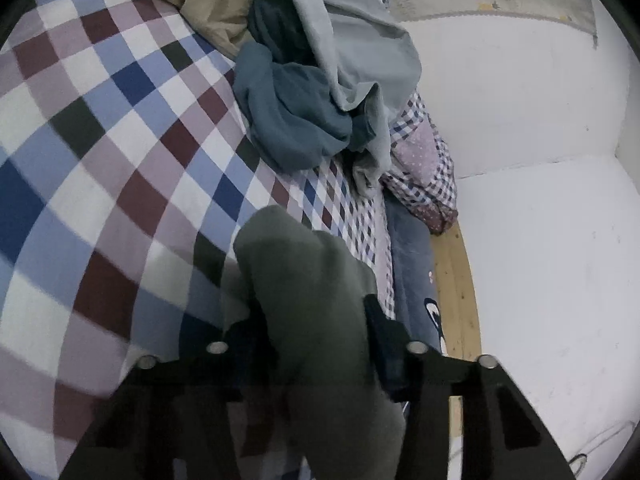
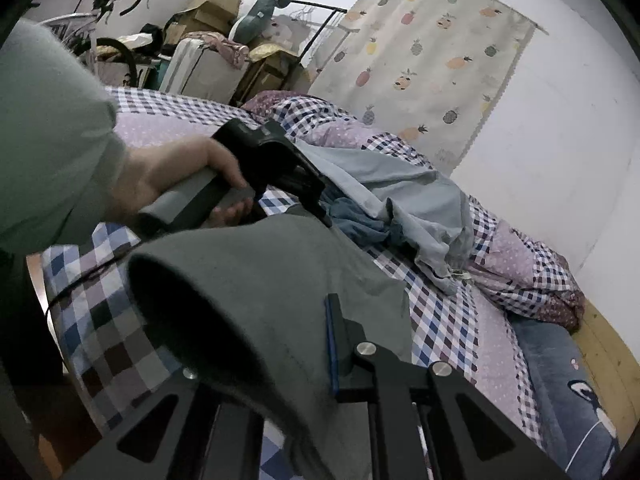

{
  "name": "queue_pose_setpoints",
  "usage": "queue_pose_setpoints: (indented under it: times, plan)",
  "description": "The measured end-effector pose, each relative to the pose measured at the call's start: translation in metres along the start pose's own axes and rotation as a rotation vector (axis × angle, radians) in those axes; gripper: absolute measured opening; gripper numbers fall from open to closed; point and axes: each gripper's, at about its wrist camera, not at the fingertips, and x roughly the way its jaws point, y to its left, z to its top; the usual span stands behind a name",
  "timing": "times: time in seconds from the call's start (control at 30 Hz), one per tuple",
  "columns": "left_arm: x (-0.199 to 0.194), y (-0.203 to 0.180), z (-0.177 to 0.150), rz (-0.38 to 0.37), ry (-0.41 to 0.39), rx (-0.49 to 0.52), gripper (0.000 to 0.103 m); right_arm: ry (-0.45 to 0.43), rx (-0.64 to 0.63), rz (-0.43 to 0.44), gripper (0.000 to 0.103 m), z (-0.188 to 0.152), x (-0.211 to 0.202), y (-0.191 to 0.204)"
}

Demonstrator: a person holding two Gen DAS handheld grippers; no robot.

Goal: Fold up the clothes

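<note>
Bed takes up most of the room, w/ a checked sheet (image 1: 120, 128) in blue, maroon, white & lilac squares. Far right on the bed, a bunched quilt (image 2: 520, 264) in lilac dots & small navy check. Wooden bed frame (image 1: 456, 280) shows along the right edge, w/ a grey-blue cartoon-print blanket (image 2: 560, 368) just beside it. White wall (image 1: 520, 120) to the right, a bit scuffed. Pineapple-print curtain (image 2: 432, 48) hangs on the far wall. Far left corner is cluttered: cardboard boxes (image 2: 212, 4), a pale suitcase (image 2: 200, 68), a plush toy (image 2: 256, 12) on top, black metal rack (image 2: 320, 28). Light is dim, flat, indoor.
</note>
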Motion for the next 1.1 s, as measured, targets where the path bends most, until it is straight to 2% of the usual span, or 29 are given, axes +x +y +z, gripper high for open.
queue_pose_setpoints:
  times: [0.07, 0.13, 0.27, 0.37, 0.53, 0.67, 0.77, 0.87, 0.97, 1.03, 1.1]
  plan:
    - [0.002, -0.003, 0.004, 0.021, -0.004, 0.019, 0.028, 0.009, -0.030, 0.000, 0.008, -0.001, 0.003, 0.006]
    - [0.000, -0.011, 0.007, 0.041, -0.006, 0.055, 0.025, 0.020, -0.069, 0.003, 0.008, -0.003, 0.008, 0.017]
    - [-0.013, -0.037, 0.017, 0.076, -0.001, 0.168, 0.022, 0.037, -0.152, 0.008, 0.008, -0.007, 0.022, 0.041]
    - [-0.037, -0.054, 0.026, 0.100, -0.024, 0.260, 0.021, 0.028, -0.215, 0.001, 0.007, -0.003, 0.036, 0.061]
    - [-0.110, -0.086, 0.055, 0.197, -0.107, 0.465, 0.020, -0.041, -0.293, -0.025, 0.007, 0.028, 0.071, 0.101]
    - [-0.198, -0.091, 0.096, 0.302, -0.252, 0.534, 0.020, -0.150, -0.326, -0.044, 0.007, 0.086, 0.113, 0.148]
    - [-0.280, -0.074, 0.129, 0.397, -0.389, 0.507, 0.020, -0.237, -0.397, -0.096, 0.007, 0.134, 0.144, 0.192]
    - [-0.369, -0.037, 0.157, 0.500, -0.543, 0.454, 0.020, -0.293, -0.459, -0.125, 0.007, 0.183, 0.178, 0.239]
    - [-0.447, 0.019, 0.169, 0.578, -0.673, 0.413, 0.020, -0.293, -0.499, -0.105, 0.007, 0.227, 0.214, 0.289]
    - [-0.491, 0.071, 0.167, 0.642, -0.718, 0.328, 0.020, -0.264, -0.548, -0.080, 0.007, 0.246, 0.235, 0.322]
    - [-0.527, 0.117, 0.161, 0.669, -0.751, 0.220, 0.020, -0.276, -0.615, -0.039, 0.007, 0.253, 0.242, 0.351]
